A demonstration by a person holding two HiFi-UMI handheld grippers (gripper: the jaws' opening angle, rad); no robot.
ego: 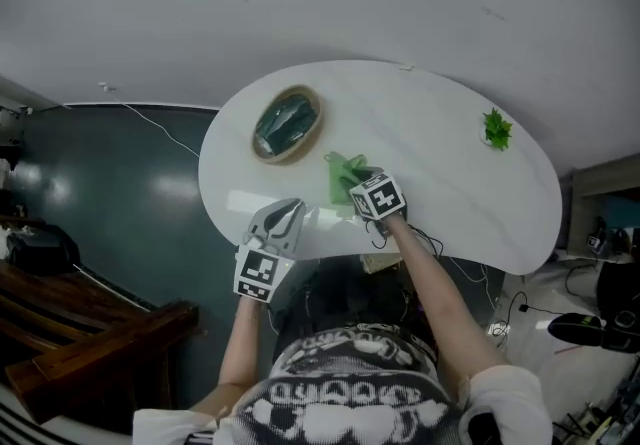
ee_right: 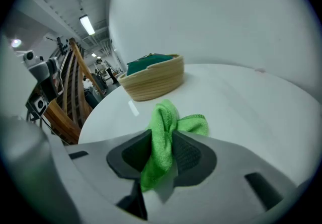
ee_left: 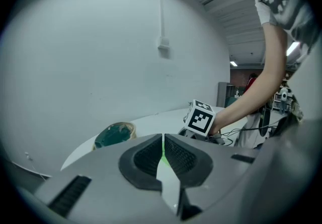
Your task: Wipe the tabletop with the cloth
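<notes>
"Cloth (ee_right: 163, 127), the green one, where is it now?"

"It is pinched between the two jaws of the right hand-held gripper (ee_right: 162, 151). The jaws are closed on its folded middle, and its loose end lies forward on the white table (ee_right: 241, 112)."

"And seen from above?"

"From above, the cloth (ego: 344, 173) is on the table (ego: 440, 153), about in the middle and nearer to the person's edge. The right hand-held gripper (ego: 355, 185) is low over it."

"What about the other one?"

"The left hand-held gripper (ee_left: 162, 153) holds nothing. Its jaws are pressed nearly together, with only a thin slit between them. In the head view the left hand-held gripper (ego: 287, 211) hangs over the near edge of the table, beside the right one but not touching it."

"What else stands on the table?"

"One round woven basket (ego: 287, 123) with something dark green inside, just behind the cloth and to the left. One small green plant (ego: 497, 129) is well apart, near the right end."
</notes>
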